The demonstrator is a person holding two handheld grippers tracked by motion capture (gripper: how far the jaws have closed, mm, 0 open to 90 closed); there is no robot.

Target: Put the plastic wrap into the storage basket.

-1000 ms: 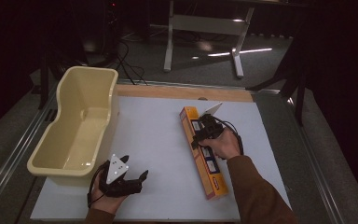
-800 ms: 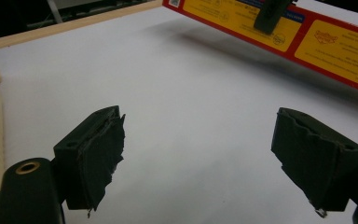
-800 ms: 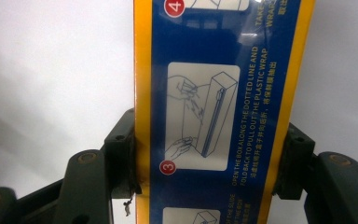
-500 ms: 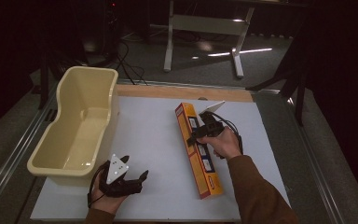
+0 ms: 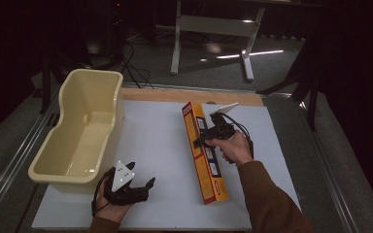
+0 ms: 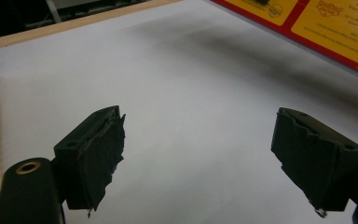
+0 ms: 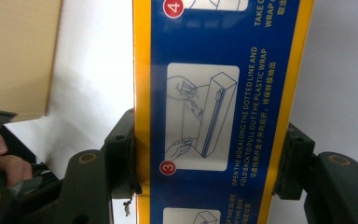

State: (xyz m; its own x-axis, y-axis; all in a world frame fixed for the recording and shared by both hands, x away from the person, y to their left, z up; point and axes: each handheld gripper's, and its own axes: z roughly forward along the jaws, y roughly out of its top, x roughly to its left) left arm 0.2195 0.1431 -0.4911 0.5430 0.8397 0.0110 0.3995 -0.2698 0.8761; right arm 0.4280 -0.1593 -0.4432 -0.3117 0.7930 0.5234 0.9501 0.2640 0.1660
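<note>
I see a long, narrow cardboard plastic-wrap box, glossy yellow with red edging and a blue instruction panel, lying lengthwise on the matte white table top, right of centre. My right gripper is clamped across its width, one black jaw pressed to each long yellow side. My left gripper rests near the front edge, its jaws spread wide with nothing between them. Just beside it sits a smooth cream plastic tub, rounded at the corners.
</note>
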